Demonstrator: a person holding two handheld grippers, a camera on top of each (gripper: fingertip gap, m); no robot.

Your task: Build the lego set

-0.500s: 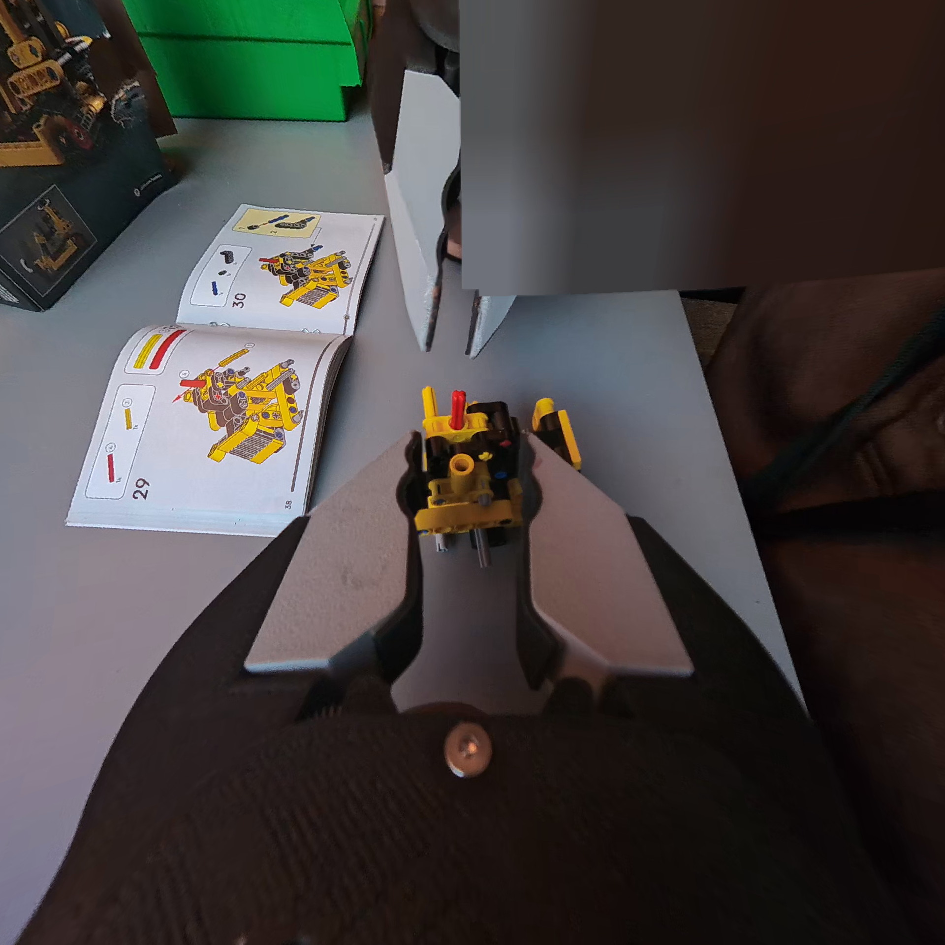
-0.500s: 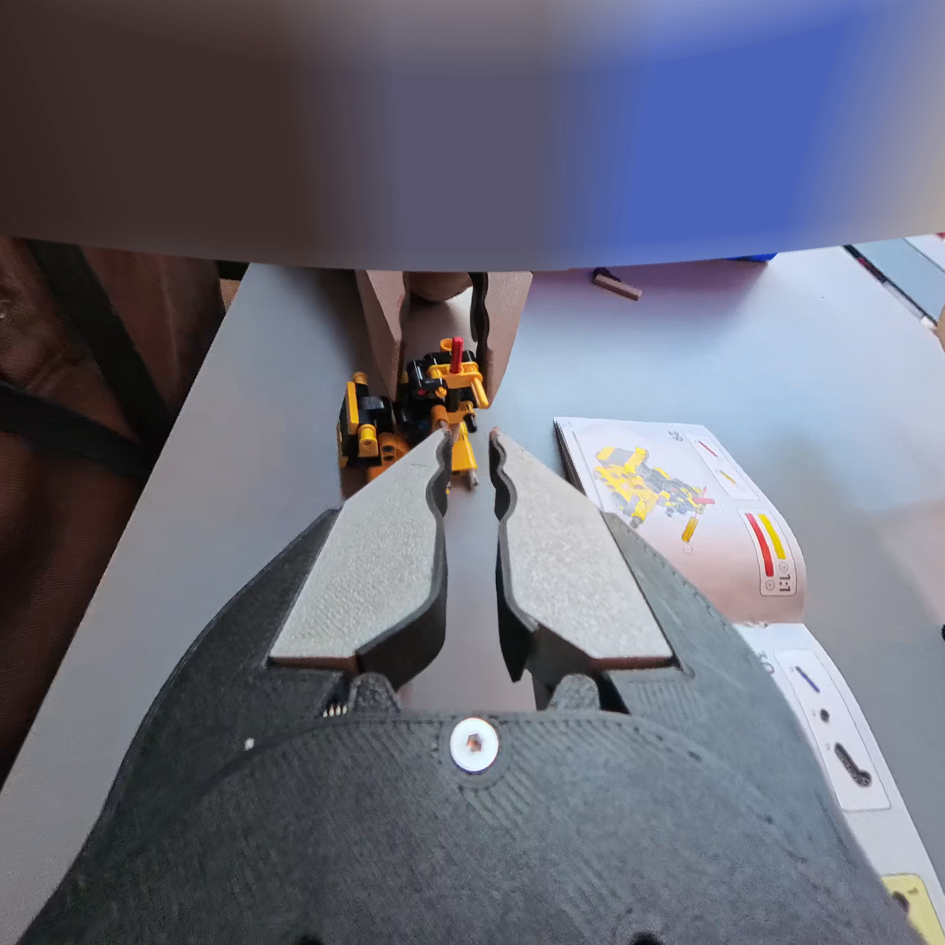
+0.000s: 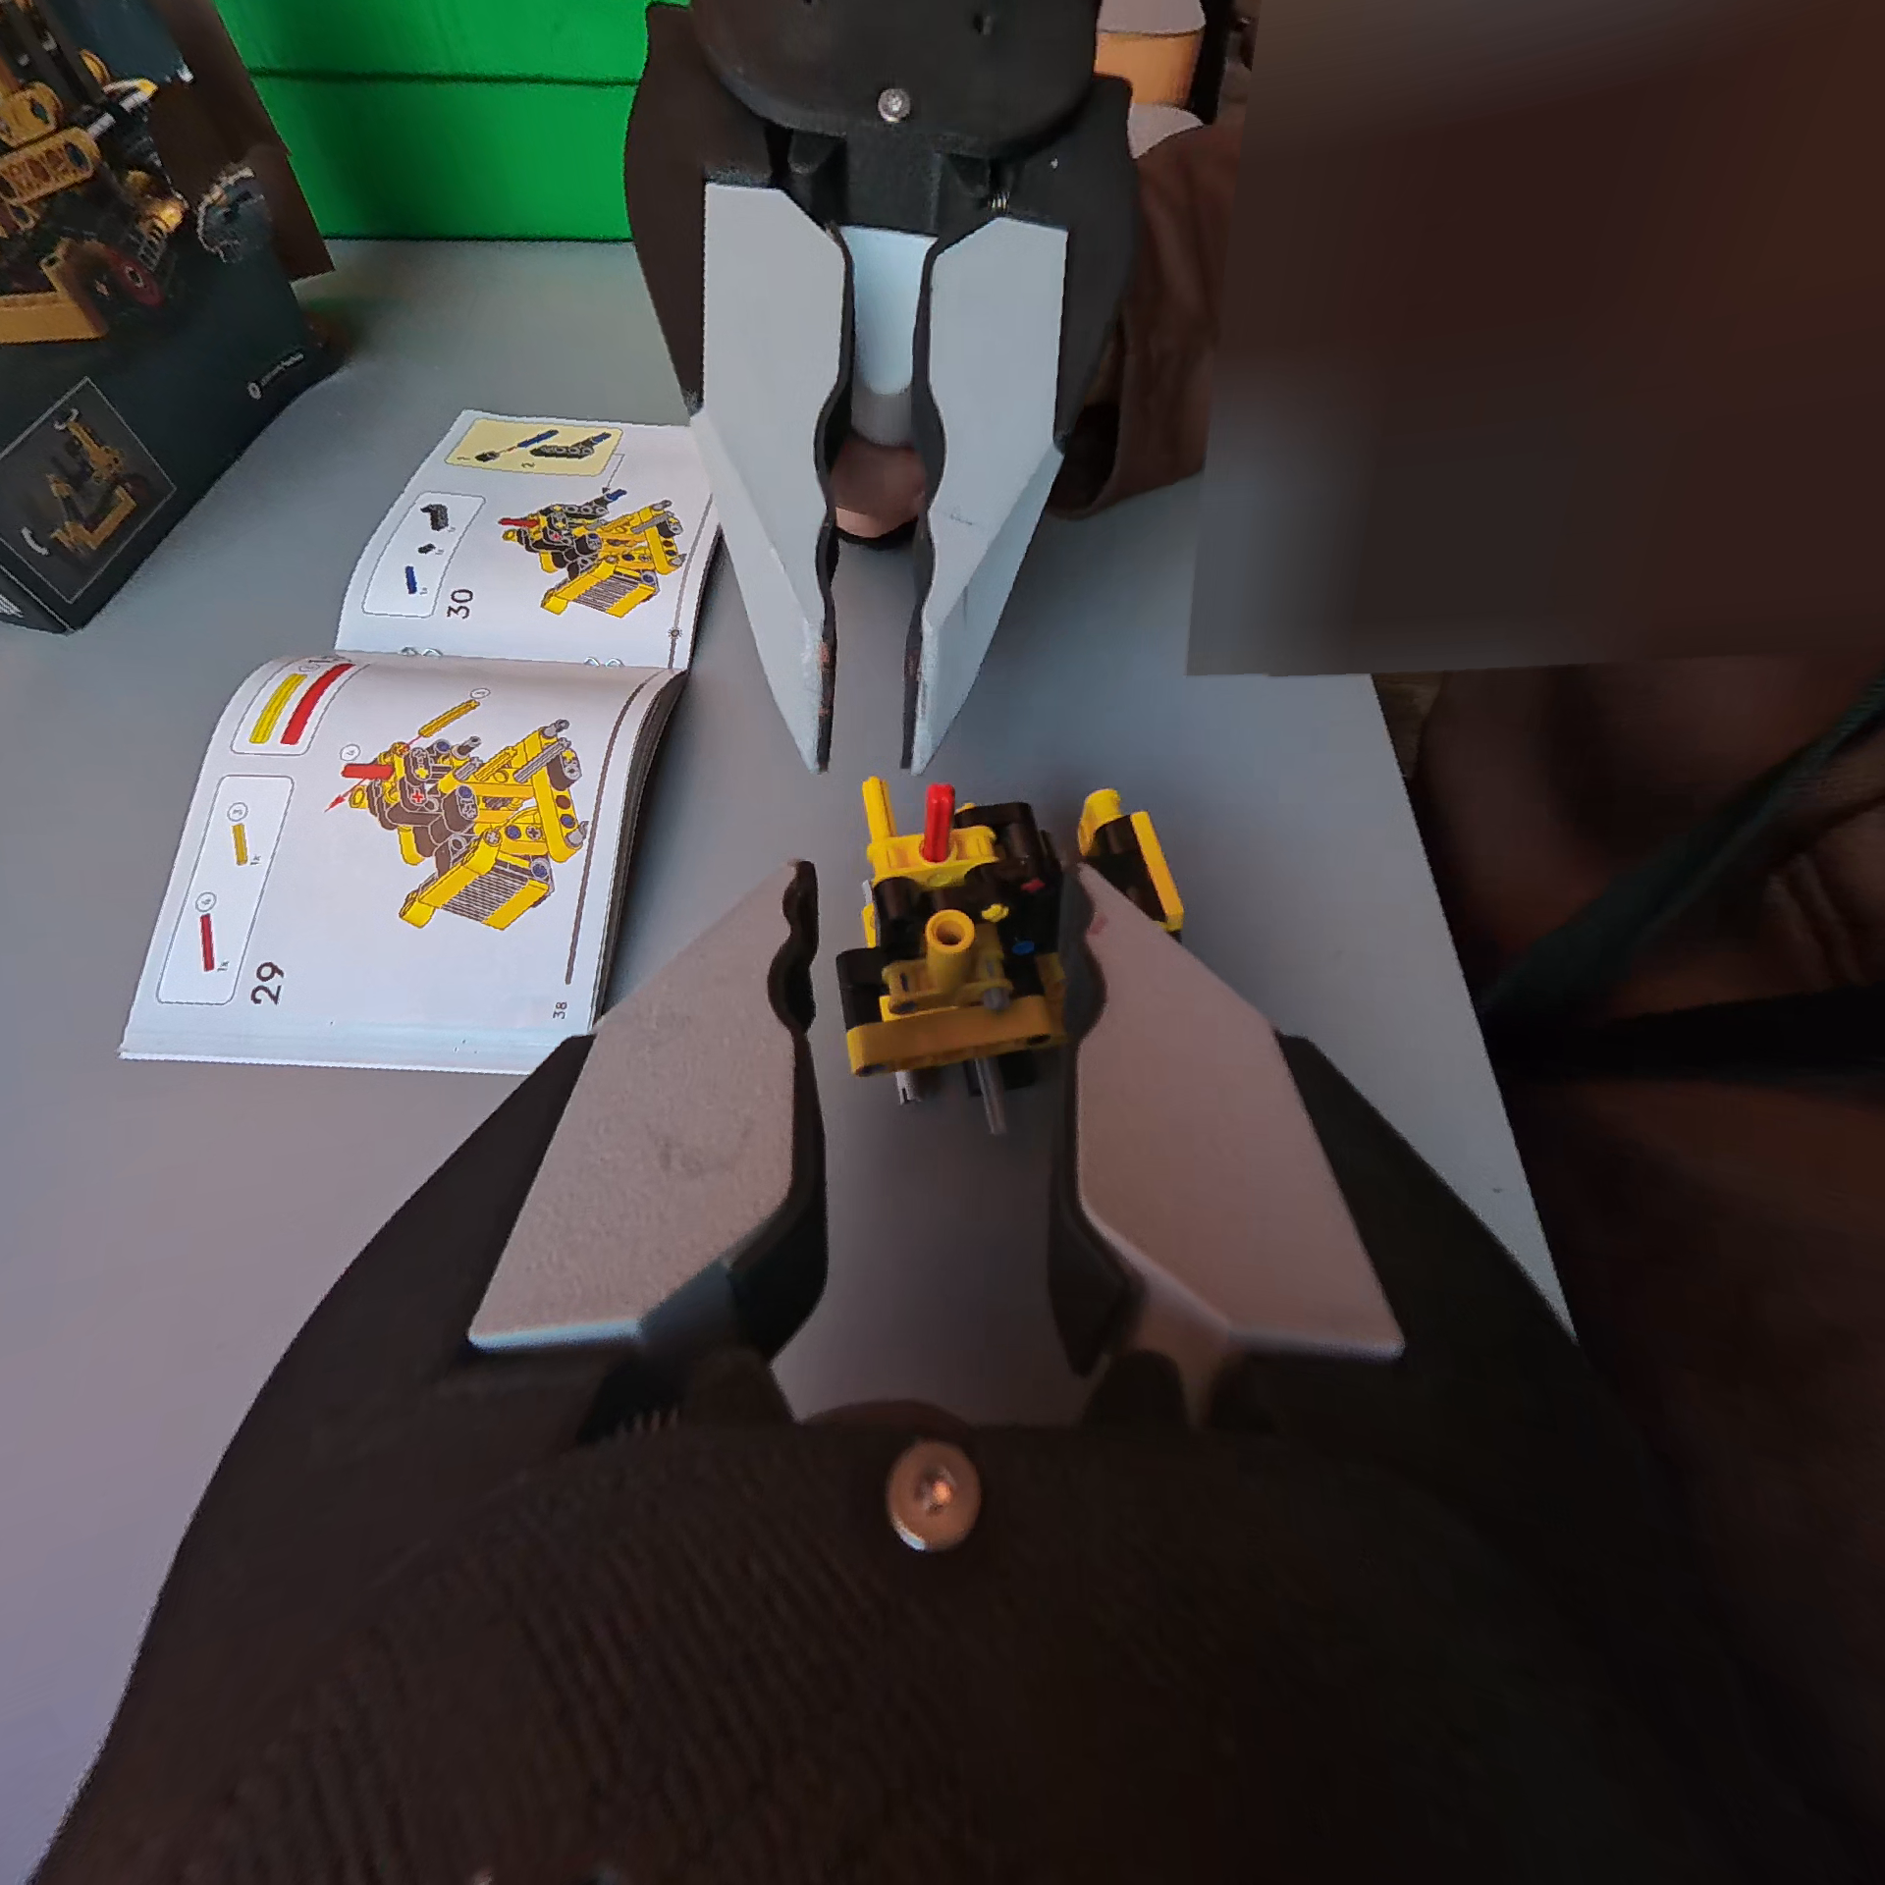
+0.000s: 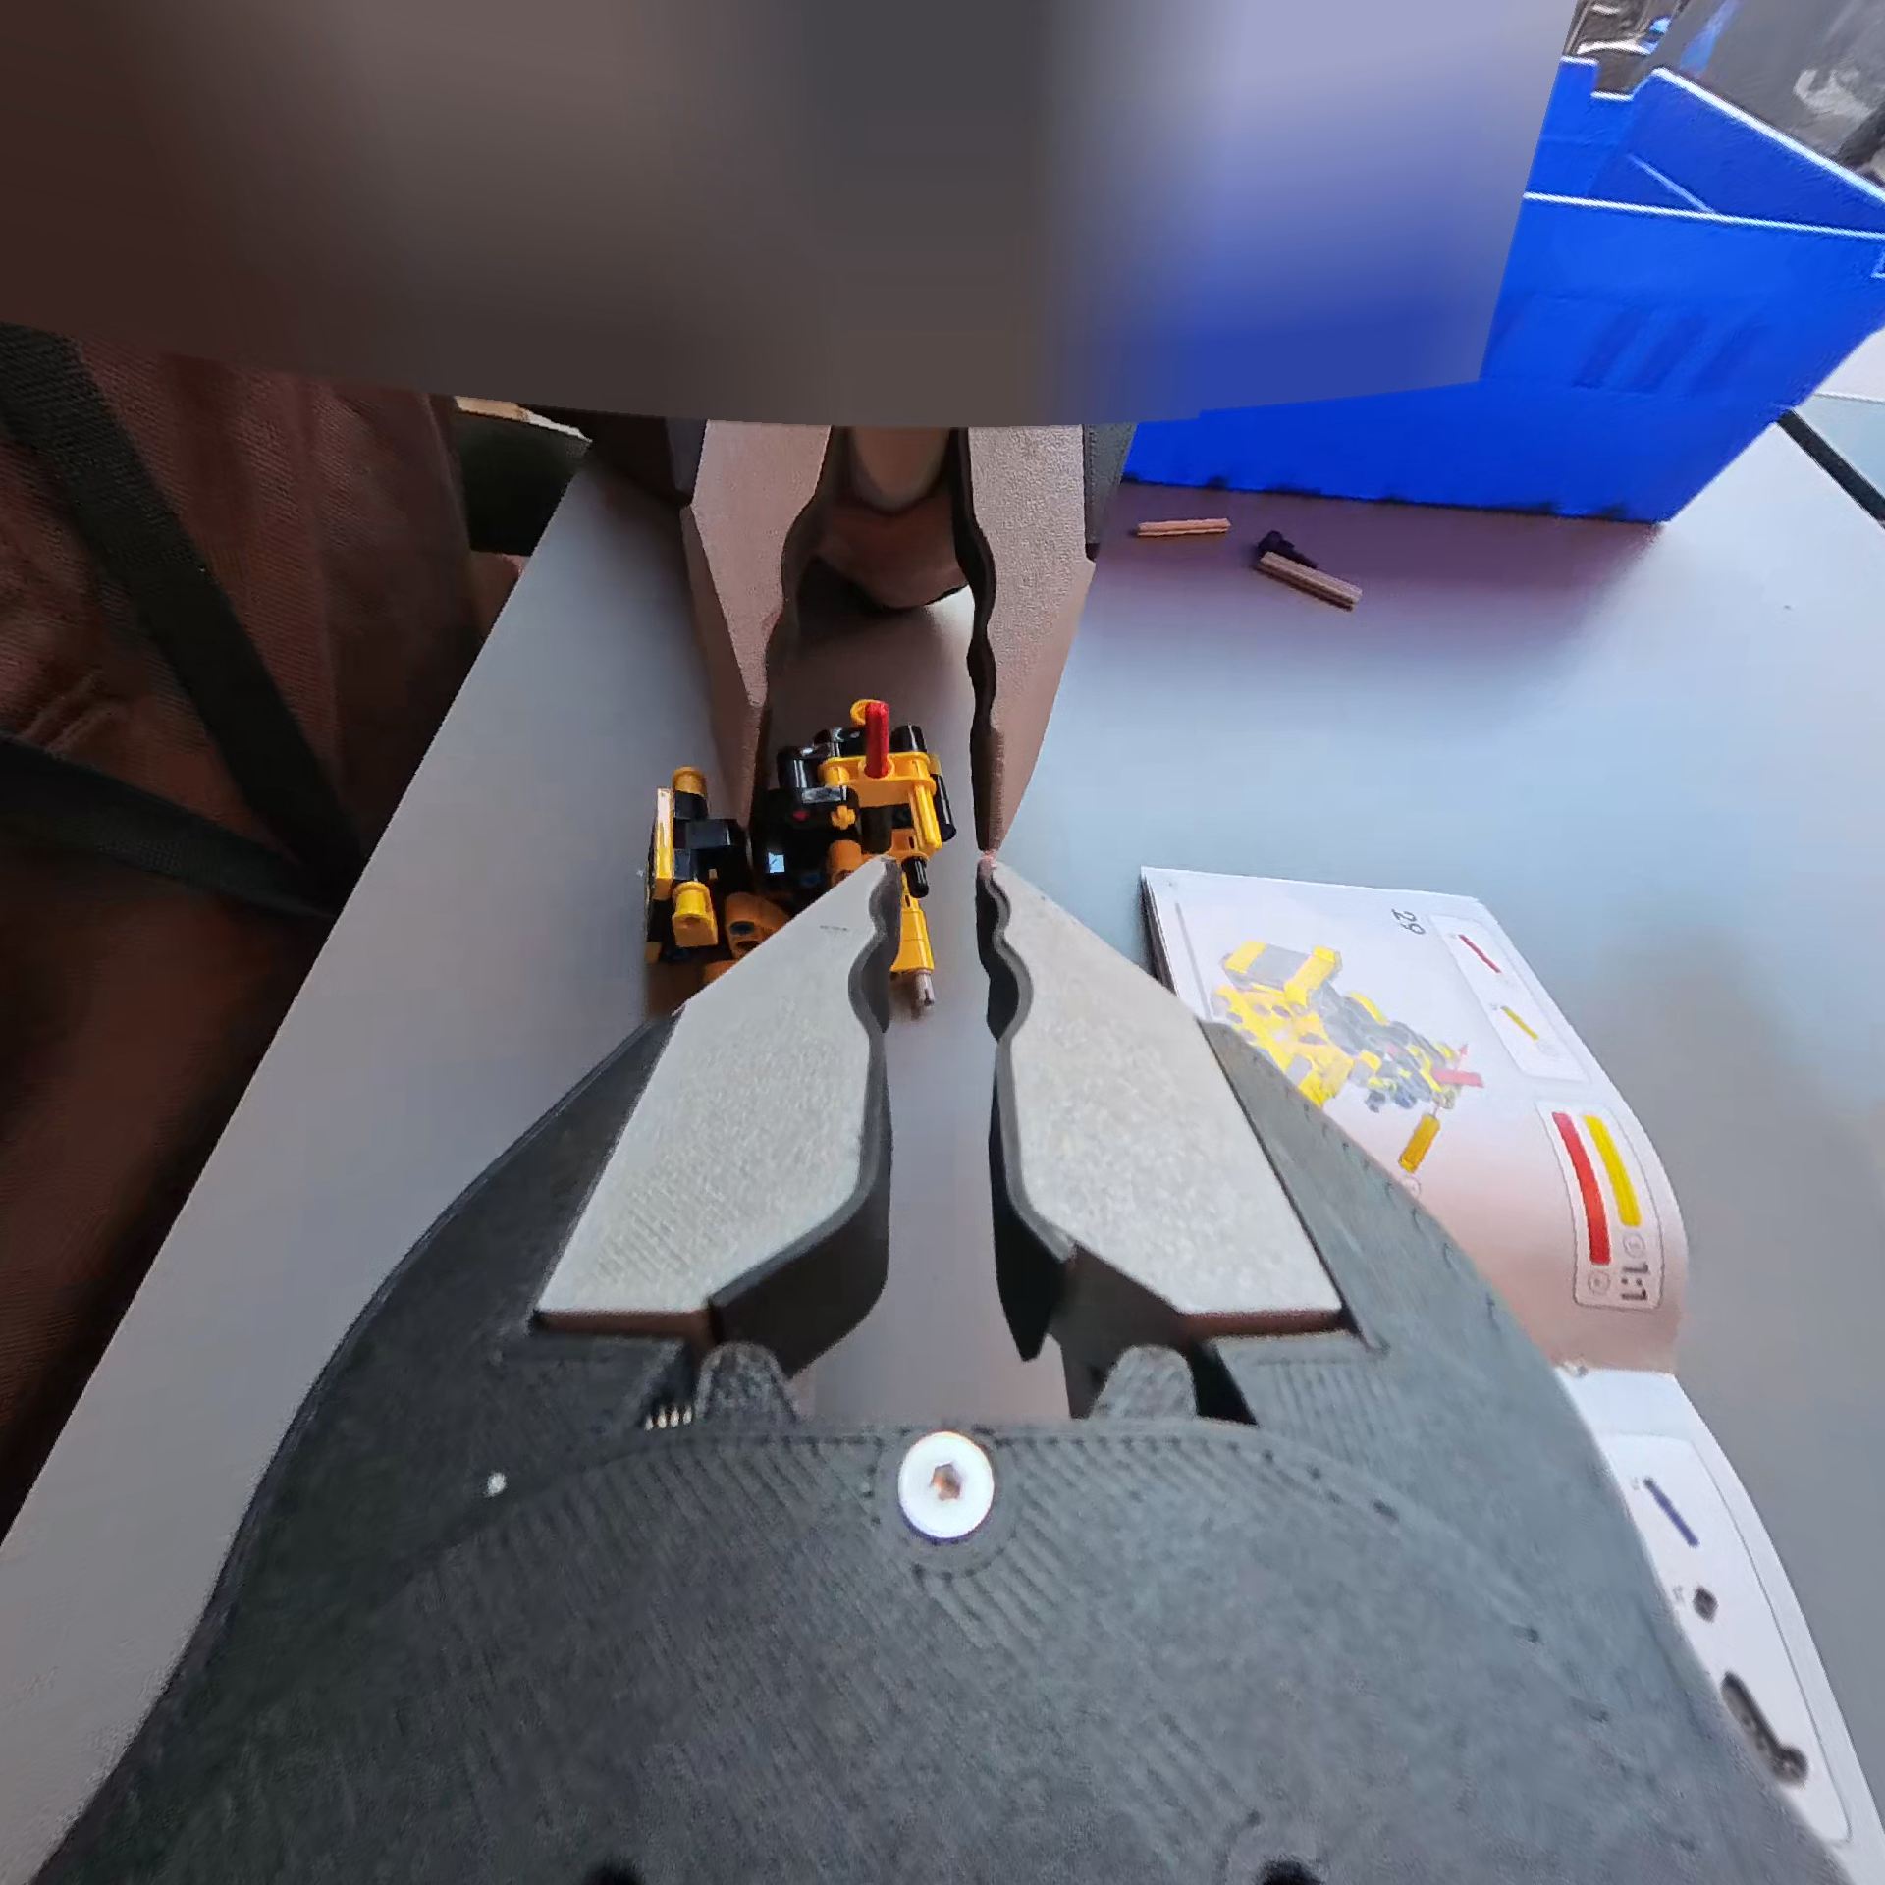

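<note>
**Partly built yellow-and-black model between 2 opposed grippers**

The lego assembly (image 3: 954, 944) sits on the grey table (image 3: 306, 1275), close to the table's edge. It is a compact yellow-and-black block with a red pin (image 3: 936, 816) standing upright on top and grey axle ends protruding toward the left wrist camera. A second, smaller yellow-and-black sub-assembly (image 3: 1132, 867) lies just beside it, on the side nearer the table edge; in the right wrist view this piece (image 4: 699, 877) appears left of the main block (image 4: 857, 806).

The left gripper (image 3: 933, 898) has its jaws spread wide, with the assembly between the 2 fingers; the far finger stands close against the model, the near one clearly apart from it, so nothing is clamped. The right gripper (image 4: 938, 867) faces it from the opposite side with a narrow gap between its jaws, which hold nothing; its fingertips sit just in front of the model, and a yellow axle piece (image 4: 911, 944) lies on the table under the gap. In the left wrist view the right gripper (image 3: 865, 760) points downward just beyond the red pin.

An open instruction booklet (image 3: 408, 847) lies flat beside the model. Farther off stand the set's dark box (image 3: 112, 337), green bins (image 3: 439, 122), and, in the right wrist view, a blue crate (image 4: 1673, 306) with 2 small brown sticks (image 4: 1306, 579) near it.
</note>
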